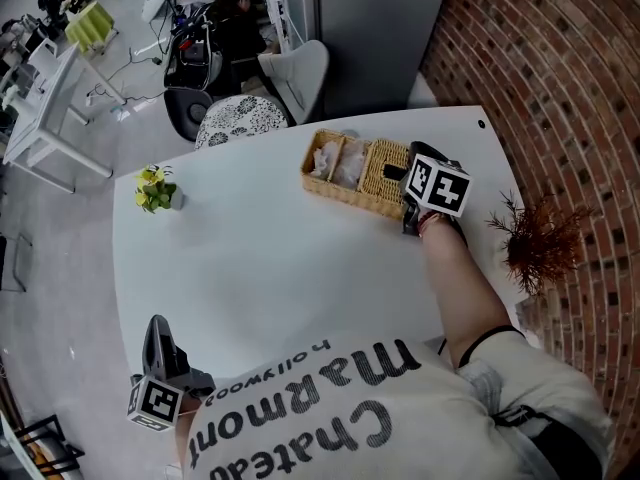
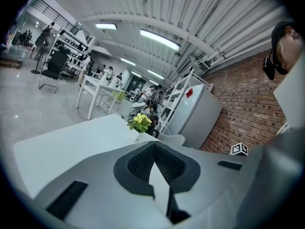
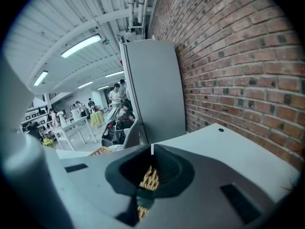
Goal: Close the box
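Note:
A wicker box (image 1: 340, 190) lies at the far right of the white table (image 1: 260, 268). Its left half stands uncovered and shows pale contents, and a wicker lid (image 1: 385, 166) covers its right half. My right gripper (image 1: 400, 175) reaches in from the right and is shut on that lid's edge. In the right gripper view, wicker weave (image 3: 149, 179) shows in the narrow slit between the jaws of the right gripper (image 3: 151, 151). My left gripper (image 1: 157, 326) rests near the table's front left corner, far from the box. It (image 2: 153, 147) is shut and holds nothing.
A small pot of yellow flowers (image 1: 155, 190) stands at the table's left edge. A dried reddish plant (image 1: 540, 243) sits past the right edge by the brick wall (image 1: 560, 68). Behind the table are a chair (image 1: 300, 78) and a grey cabinet (image 3: 152, 89).

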Tool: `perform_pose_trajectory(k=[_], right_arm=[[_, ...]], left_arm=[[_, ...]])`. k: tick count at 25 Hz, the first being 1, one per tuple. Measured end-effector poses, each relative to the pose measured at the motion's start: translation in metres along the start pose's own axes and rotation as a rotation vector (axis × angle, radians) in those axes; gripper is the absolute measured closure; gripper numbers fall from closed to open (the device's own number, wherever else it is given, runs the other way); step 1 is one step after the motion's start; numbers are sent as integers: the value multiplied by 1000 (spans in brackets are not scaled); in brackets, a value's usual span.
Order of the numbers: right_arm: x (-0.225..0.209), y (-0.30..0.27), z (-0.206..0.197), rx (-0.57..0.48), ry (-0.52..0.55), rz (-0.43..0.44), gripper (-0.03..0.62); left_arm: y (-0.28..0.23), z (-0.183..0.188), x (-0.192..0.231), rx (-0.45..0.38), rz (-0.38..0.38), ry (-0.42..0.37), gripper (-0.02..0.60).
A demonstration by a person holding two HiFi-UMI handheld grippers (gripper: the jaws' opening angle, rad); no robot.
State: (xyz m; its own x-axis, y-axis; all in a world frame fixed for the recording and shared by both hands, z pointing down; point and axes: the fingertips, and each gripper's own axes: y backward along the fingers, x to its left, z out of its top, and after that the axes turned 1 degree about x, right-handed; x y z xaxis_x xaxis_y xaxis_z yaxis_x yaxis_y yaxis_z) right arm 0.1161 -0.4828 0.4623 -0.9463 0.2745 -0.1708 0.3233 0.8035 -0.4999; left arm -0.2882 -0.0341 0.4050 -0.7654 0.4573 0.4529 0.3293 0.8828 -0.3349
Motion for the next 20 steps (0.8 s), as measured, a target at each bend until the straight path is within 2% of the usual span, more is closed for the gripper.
perform_pose_trajectory(k=[20], right_arm=[[-1,-9,-8,22,33,-19,574]], left_arm=[[4,-4,1,-7,10,1,581]])
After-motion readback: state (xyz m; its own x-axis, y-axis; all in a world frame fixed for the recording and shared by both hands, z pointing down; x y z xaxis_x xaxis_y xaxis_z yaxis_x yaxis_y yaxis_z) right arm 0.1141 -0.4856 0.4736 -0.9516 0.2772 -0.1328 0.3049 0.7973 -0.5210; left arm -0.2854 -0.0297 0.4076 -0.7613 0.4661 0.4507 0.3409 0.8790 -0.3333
